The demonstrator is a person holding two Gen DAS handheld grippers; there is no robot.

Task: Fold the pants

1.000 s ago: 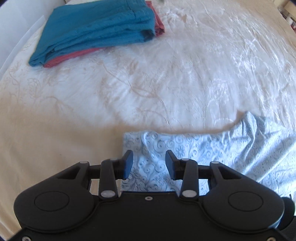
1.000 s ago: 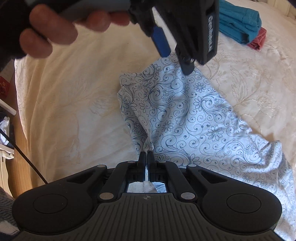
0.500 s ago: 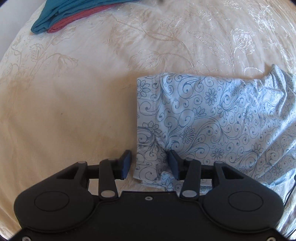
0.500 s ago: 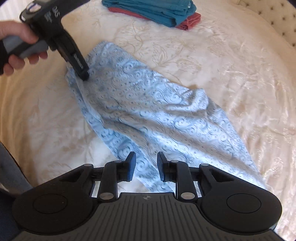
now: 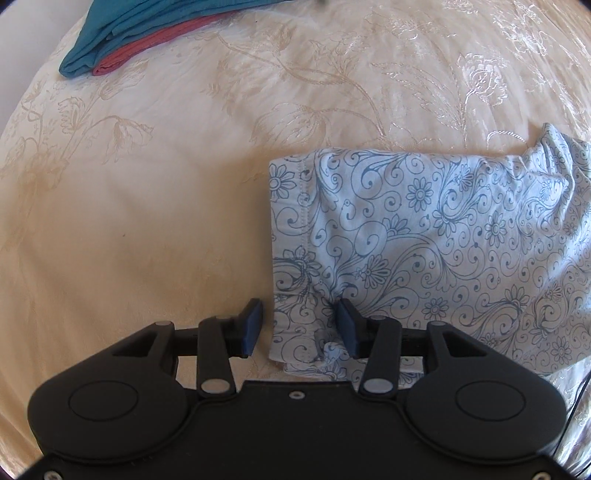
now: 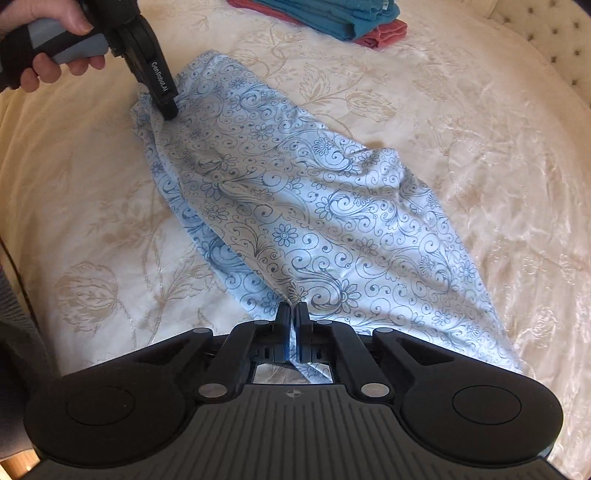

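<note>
Pale-blue floral pants (image 6: 306, 206) lying lengthwise between claws, right claw (image 6: 292, 325) clenched on fabric, left claw (image 5: 299, 328) spread.

Setting: home bedroom. Work surface is a bed with cream floral-embroidered bedspread (image 6: 480, 122); tufted headboard (image 6: 554, 40) at far edge. Folded clothes (image 6: 332, 18) stacked on the spread.

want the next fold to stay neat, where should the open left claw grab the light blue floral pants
Judging by the stitched hem, grip the near corner of that hem edge on the light blue floral-print cotton pants. It lies flat and doubled on the cream embroidered bedspread, between the open left claw fingers. Come in low from the near side, one finger beneath. The right claw is shut on the other end.
</note>
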